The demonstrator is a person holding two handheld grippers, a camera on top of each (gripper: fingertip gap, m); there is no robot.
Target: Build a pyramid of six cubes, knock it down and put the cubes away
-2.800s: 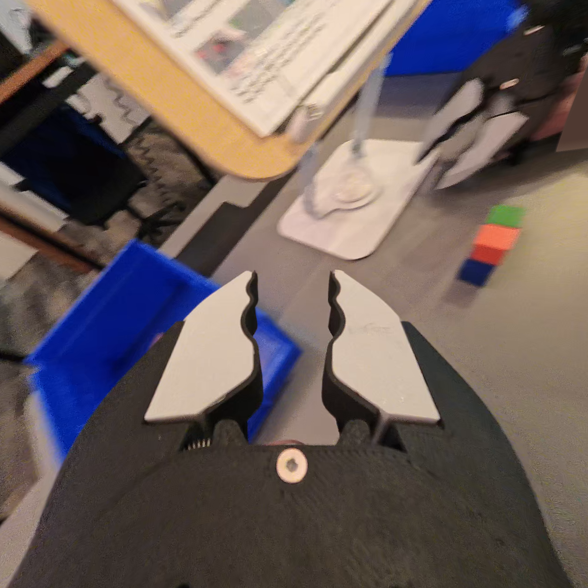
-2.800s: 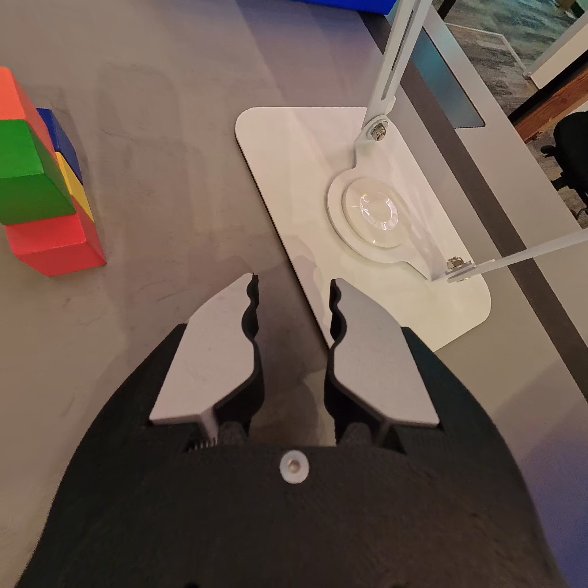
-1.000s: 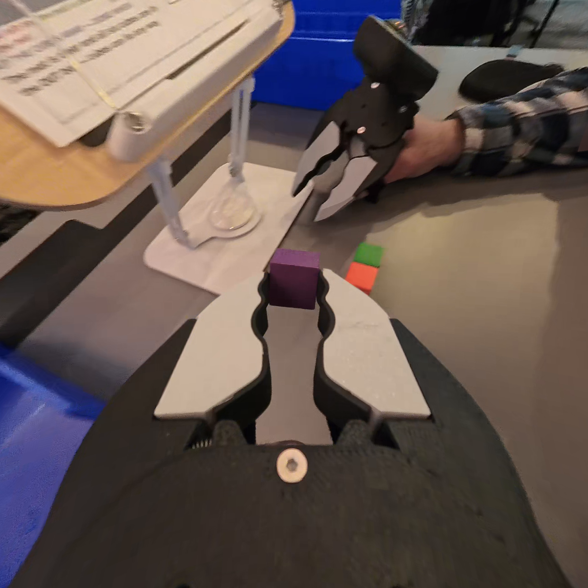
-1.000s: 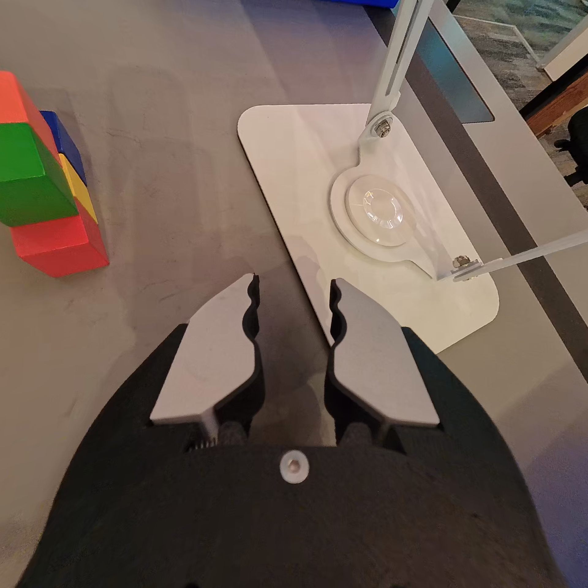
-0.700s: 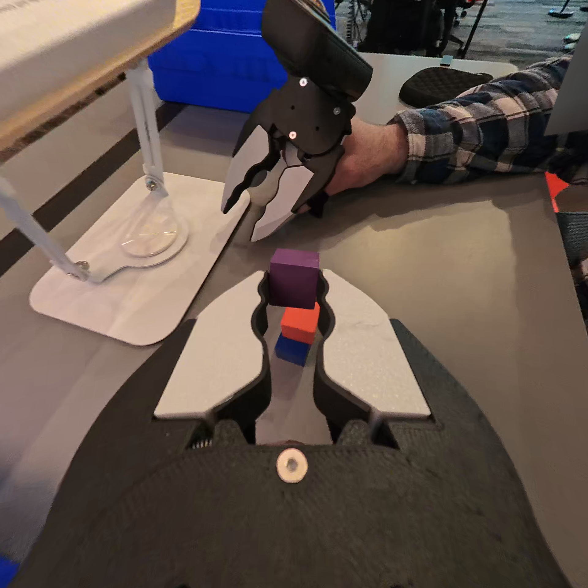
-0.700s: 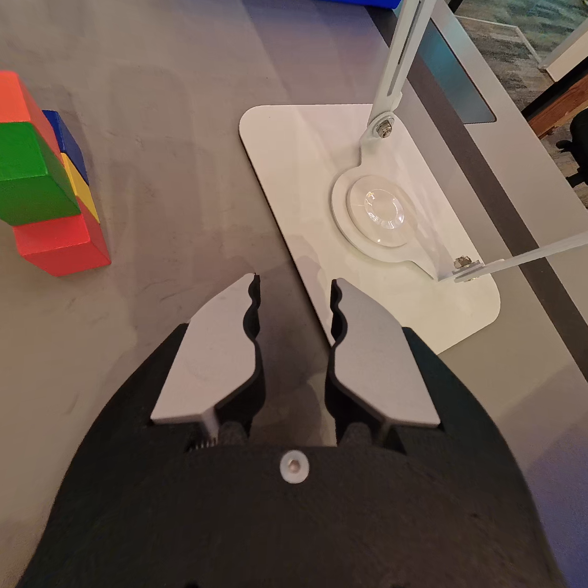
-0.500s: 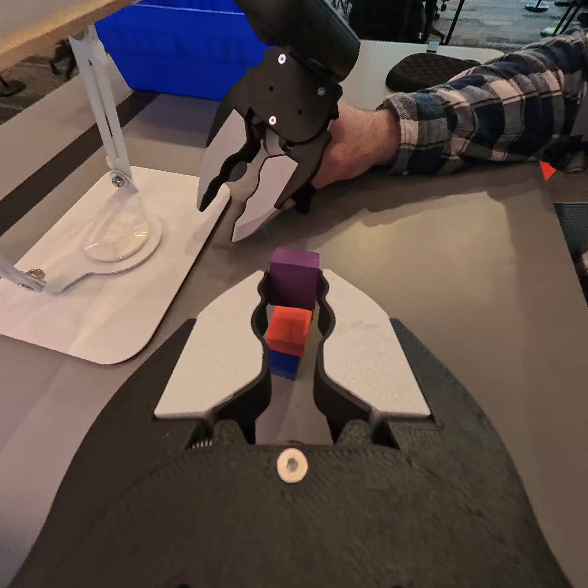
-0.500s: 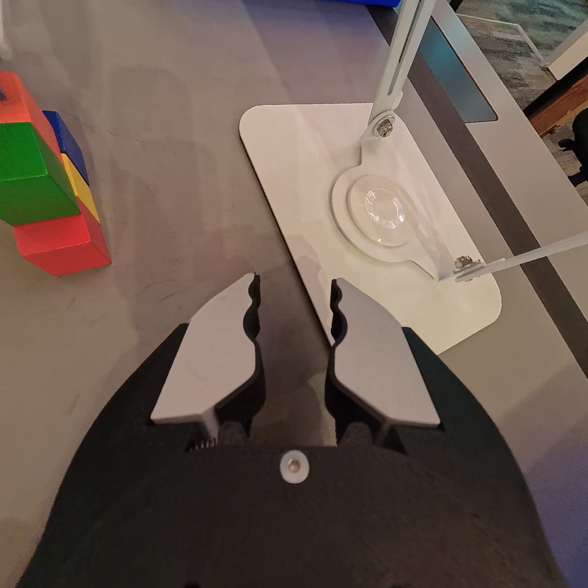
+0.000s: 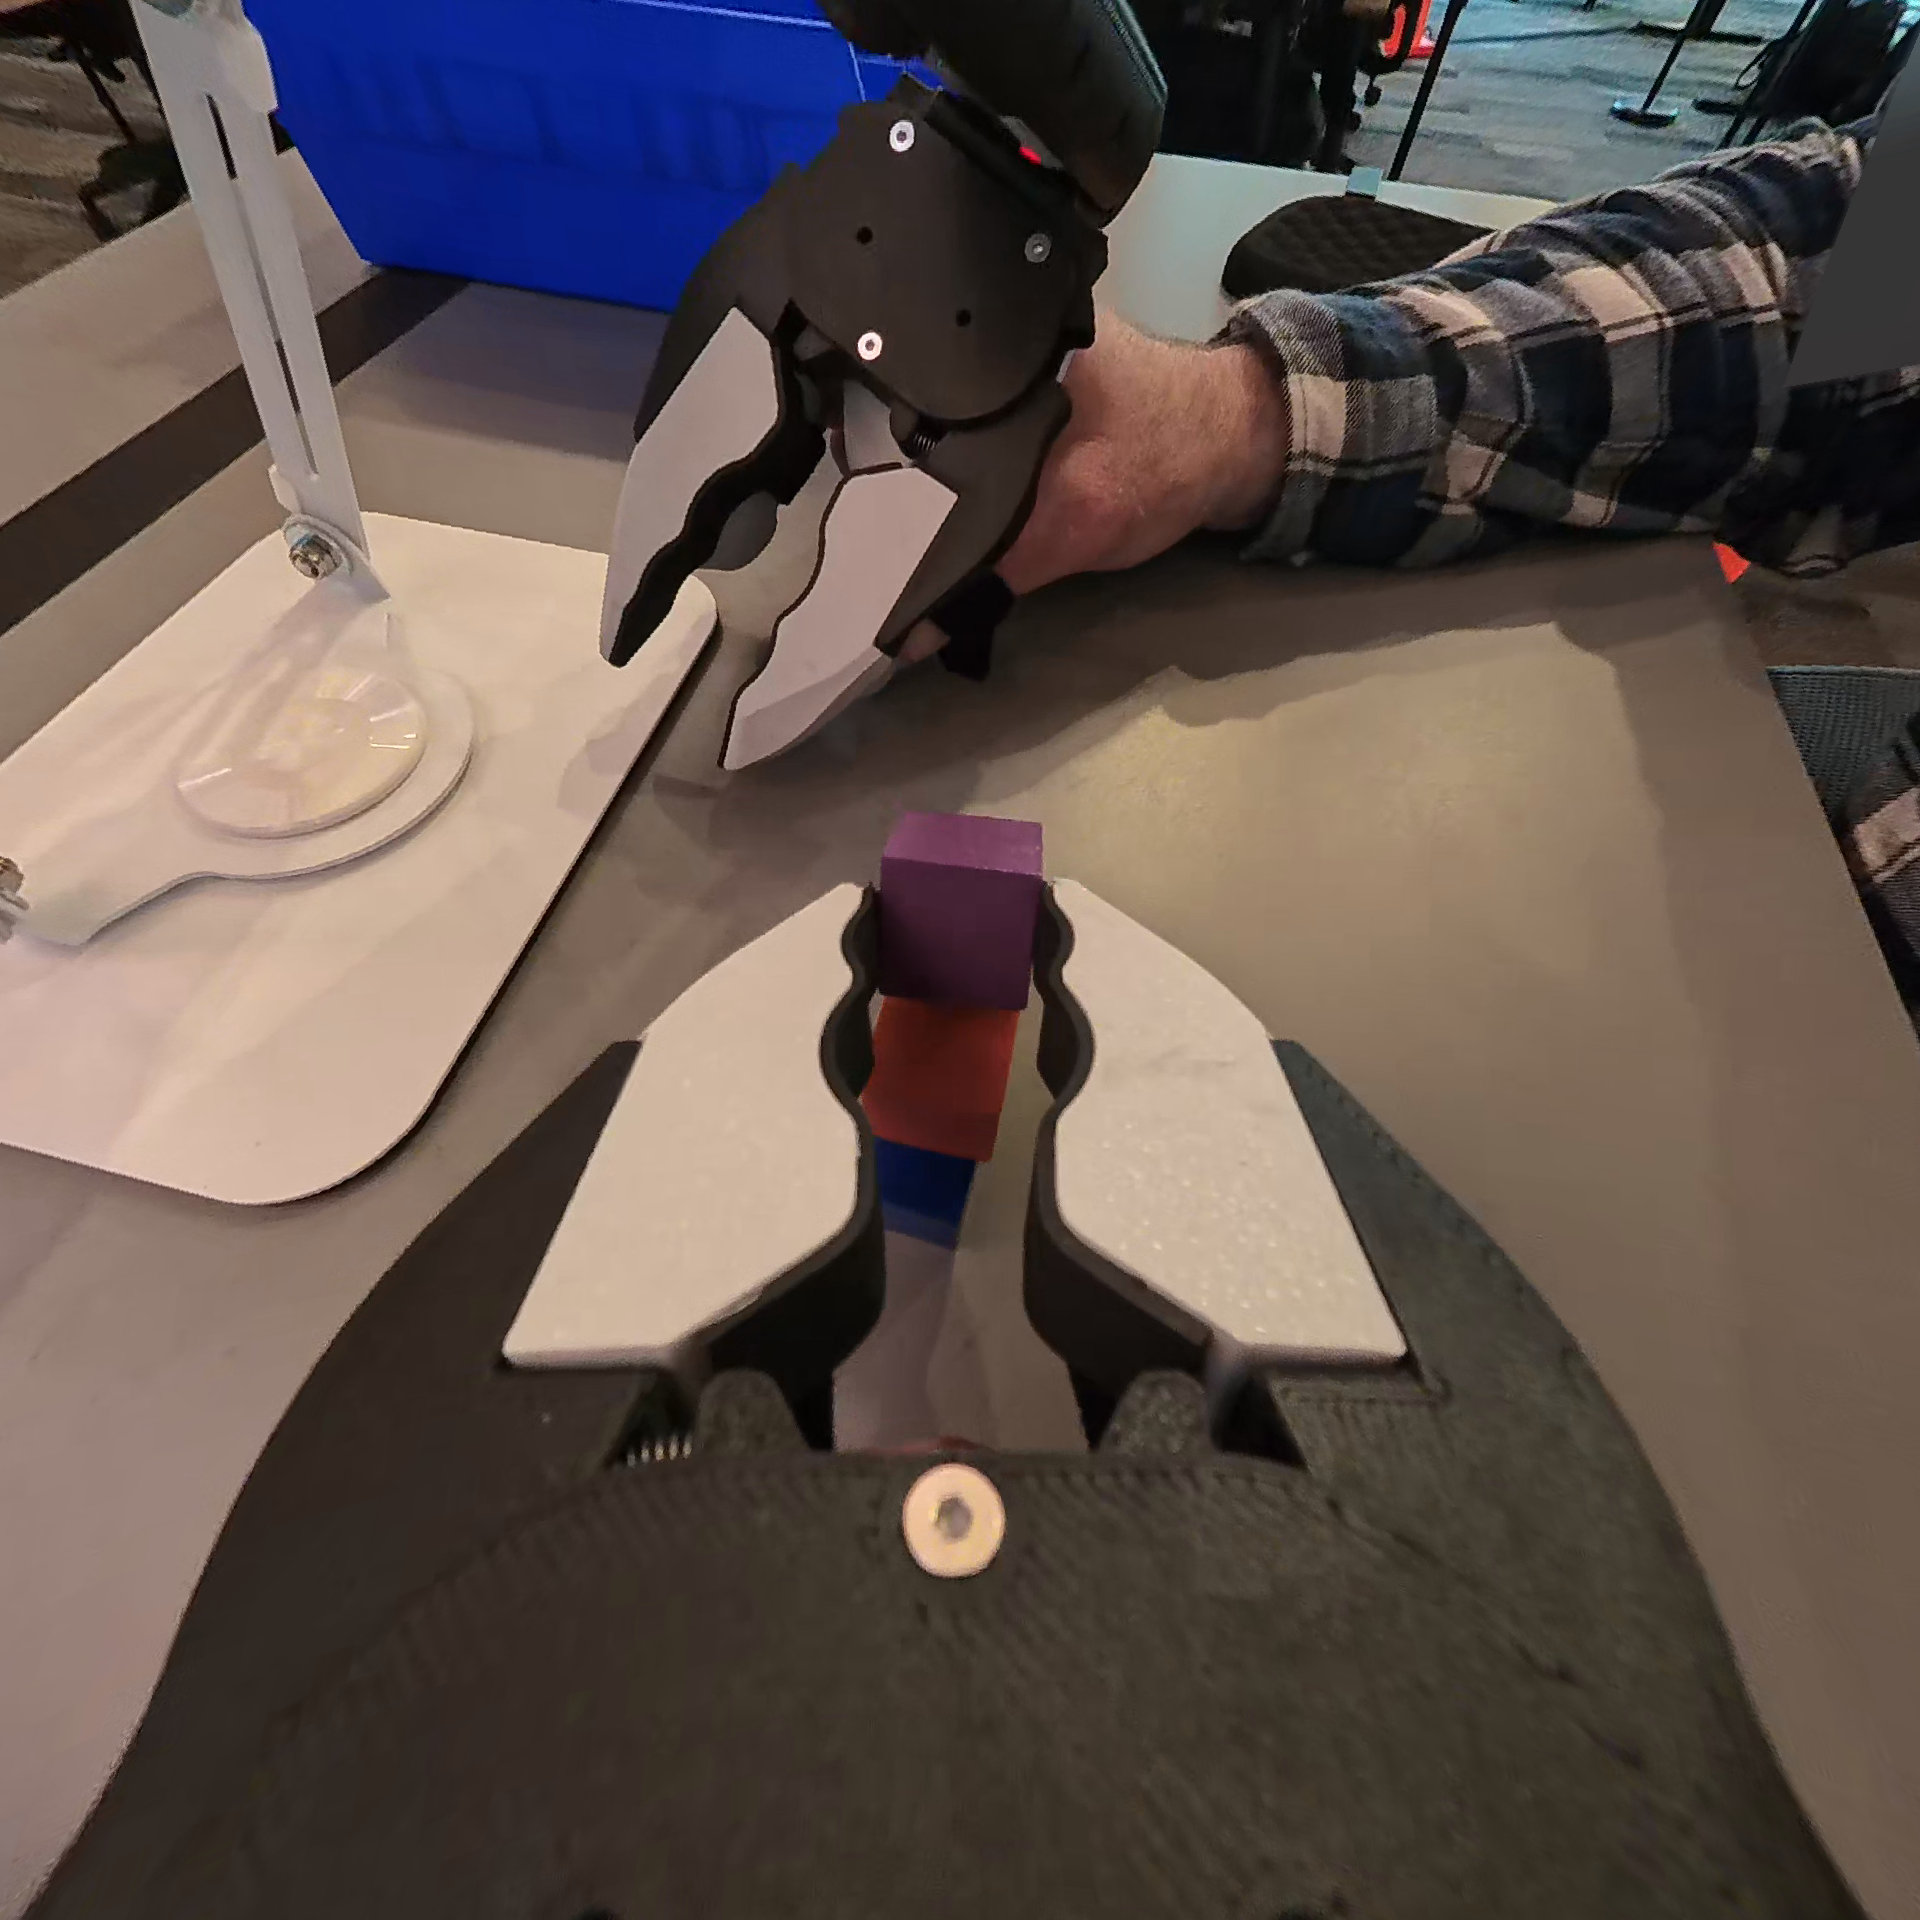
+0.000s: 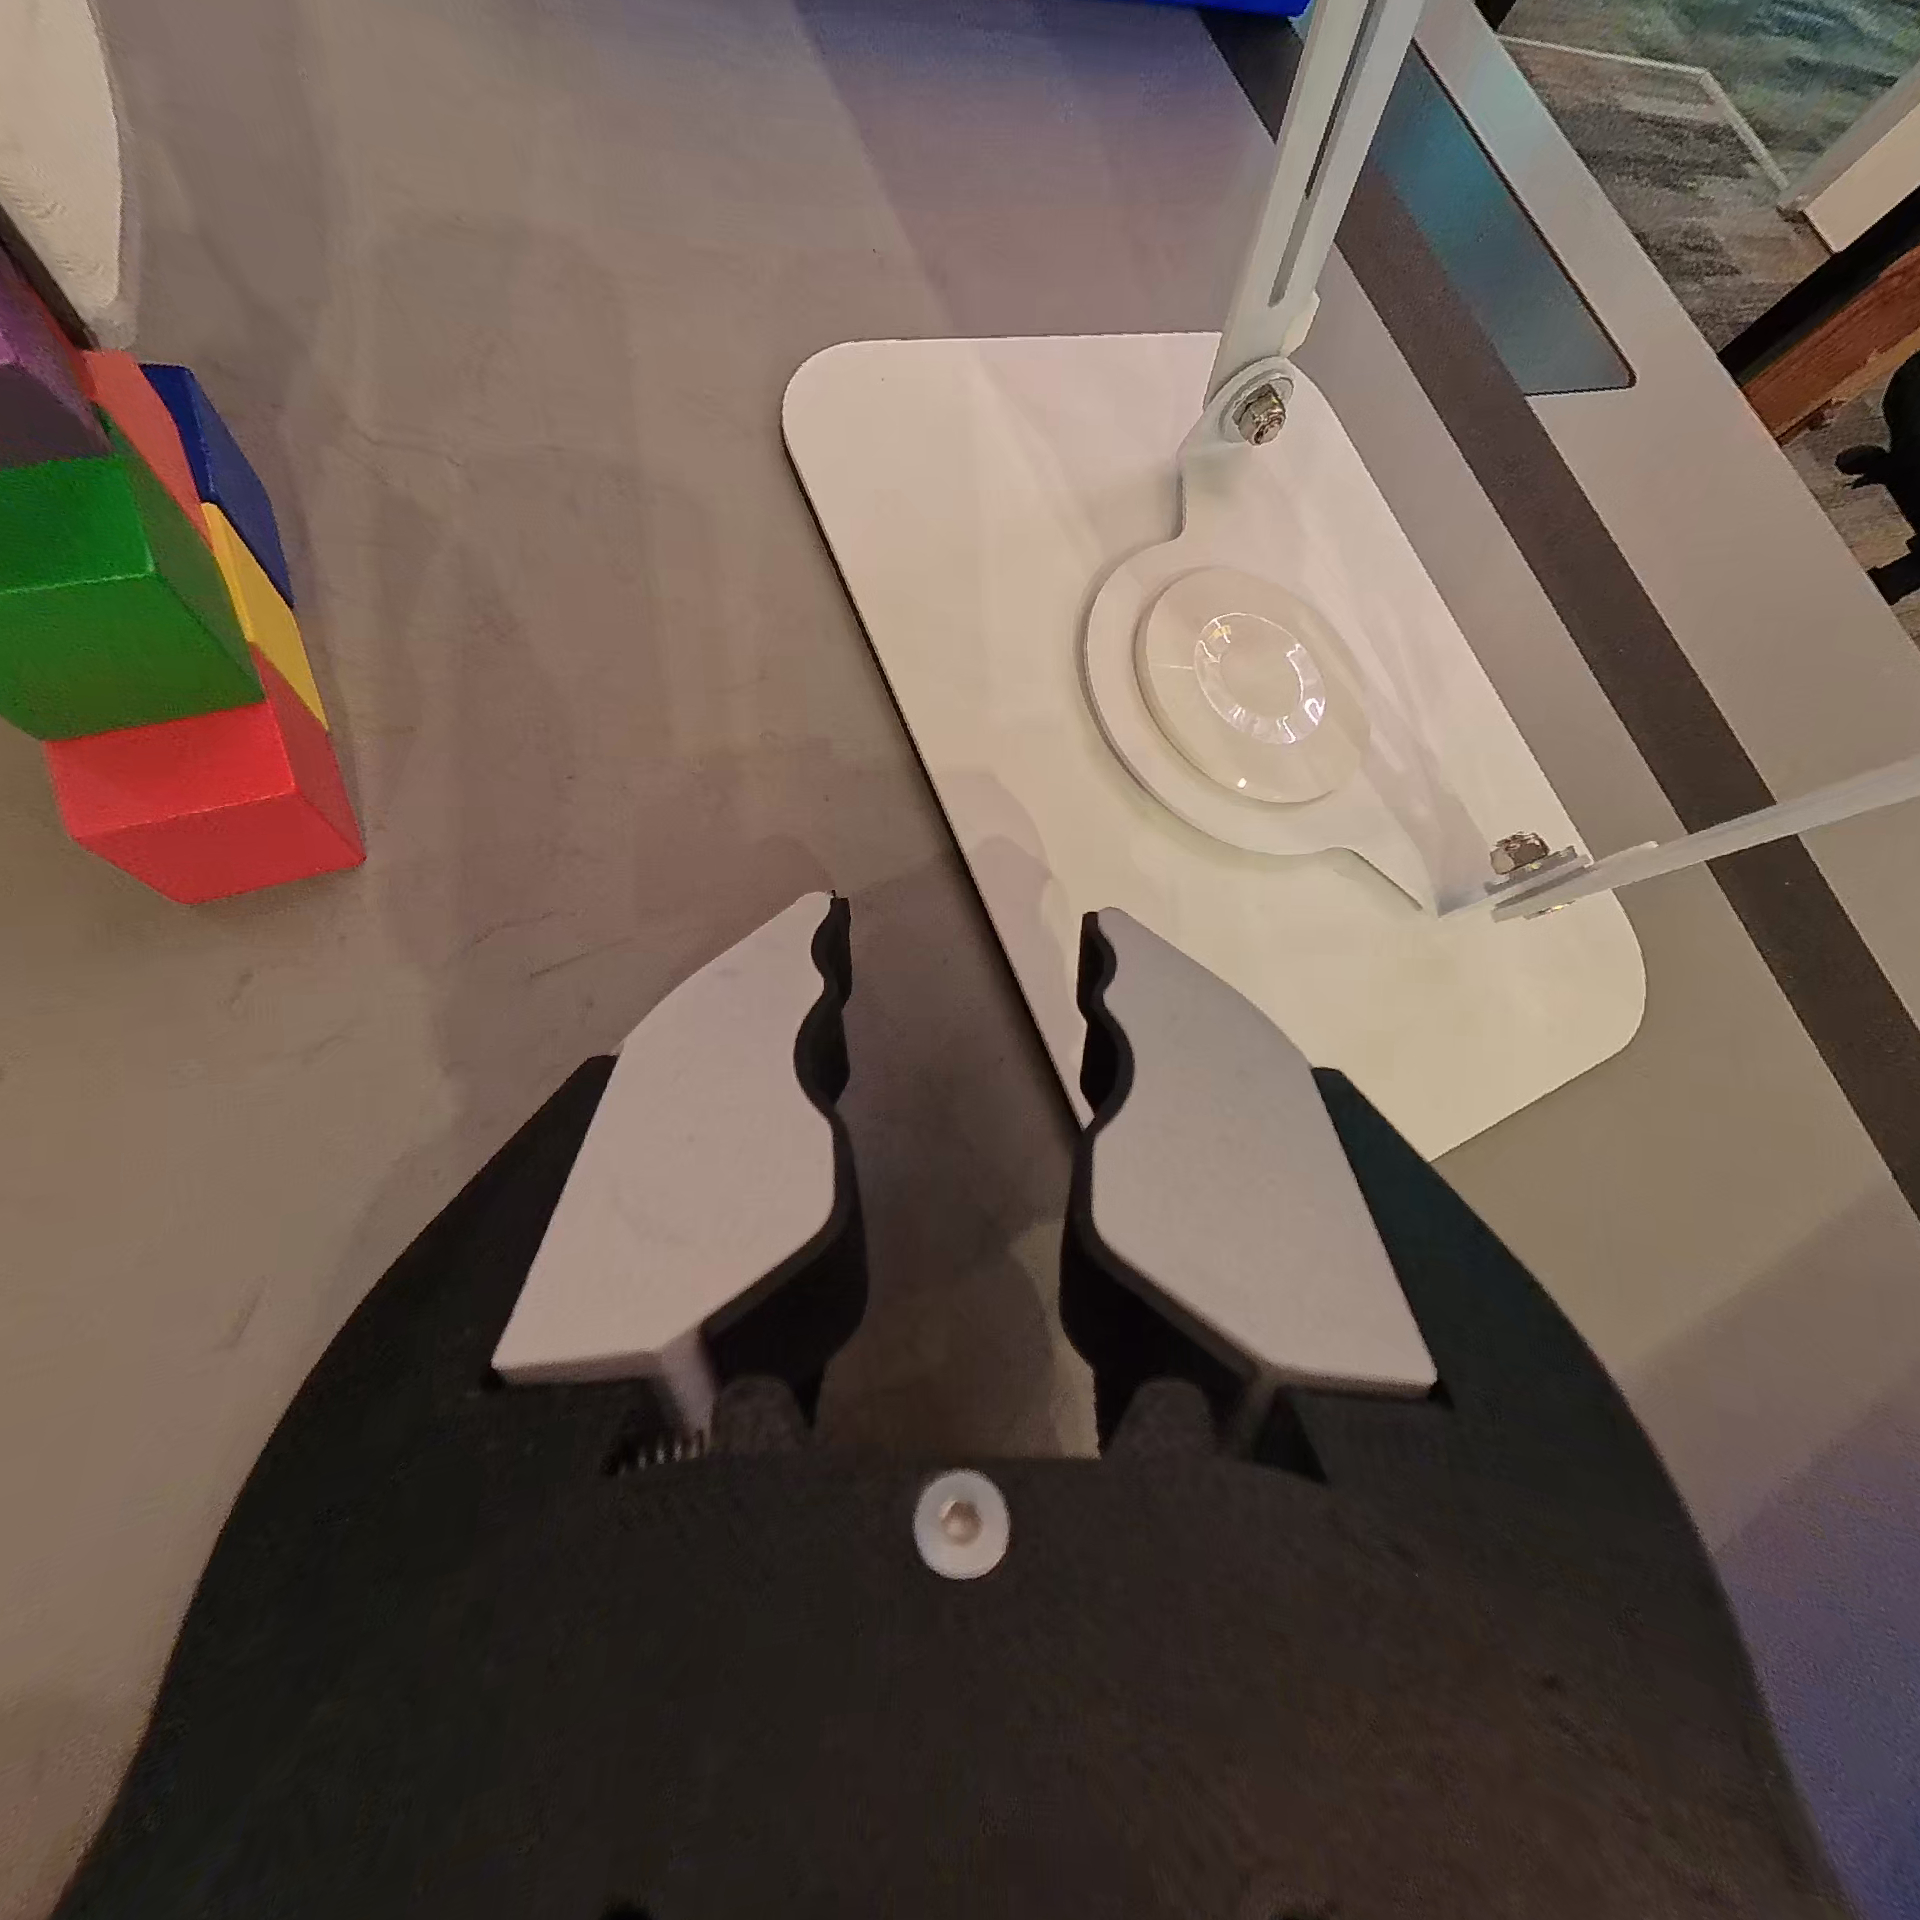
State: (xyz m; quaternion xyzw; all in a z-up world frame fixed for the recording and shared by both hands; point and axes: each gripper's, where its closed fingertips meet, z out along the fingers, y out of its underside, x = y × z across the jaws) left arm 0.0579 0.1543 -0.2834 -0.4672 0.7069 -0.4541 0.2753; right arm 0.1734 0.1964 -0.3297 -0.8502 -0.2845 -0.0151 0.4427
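The left hand-held gripper (image 9: 958,914) pinches the purple cube (image 9: 961,904), the sixth, just above the five stacked cubes (image 10: 156,623) on the tabletop (image 9: 1351,883), so capping, knocking down and tidying remain, while the right hand-held gripper (image 10: 961,925) rests spread and empty.

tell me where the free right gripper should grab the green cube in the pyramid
Grip the green cube across its two exposed vertical faces, coming down from above. Its top is partly covered by the purple cube, and the red cube sits beneath, so a low side approach risks toppling the stack.
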